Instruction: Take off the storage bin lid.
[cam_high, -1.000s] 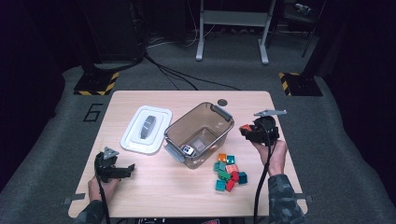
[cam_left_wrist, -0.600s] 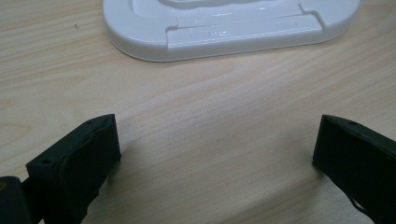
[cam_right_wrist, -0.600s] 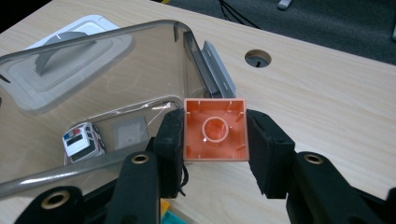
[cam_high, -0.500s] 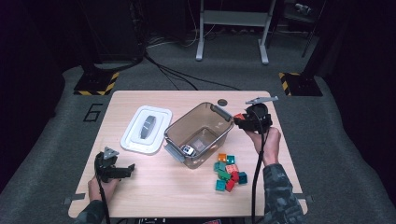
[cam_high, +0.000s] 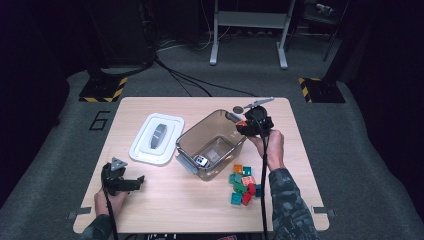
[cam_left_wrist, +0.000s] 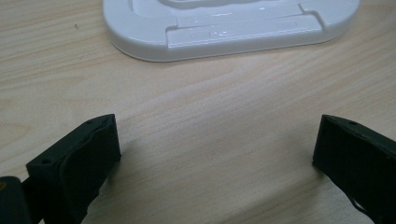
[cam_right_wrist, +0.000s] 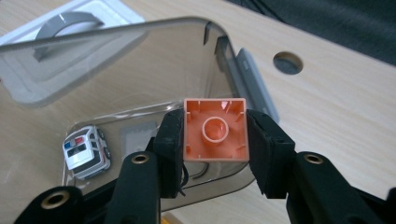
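Right gripper (cam_high: 248, 125) now up over the far right corner of the clear bin (cam_high: 186, 141), moved in from the table's right edge over the last second. Carrying an orange brick (cam_right_wrist: 215, 129), clamped between both jaws, jaws closed only to brick width. Means pick is done, transport nearly done; release into bin looks like the step in hand (judgement, not seen).

Brick orientation: hollow underside with its round tube facing the right gripper camera, so studs pointing away, toward bin interior. Roughly square in outline from this angle, no clear long axis; jaws pressing on two opposite side walls. Sits above the bin's near wall in the right gripper view, toy police car (cam_right_wrist: 87, 151) already on the bin floor below and to the left.

Left gripper (cam_high: 131, 183) parked low at near left of table, jaws wide apart, nothing between them, white lid (cam_left_wrist: 224, 23) just ahead.

Remaining bricks (cam_high: 242, 184) piled beside the bin's near right, so more trips likely.
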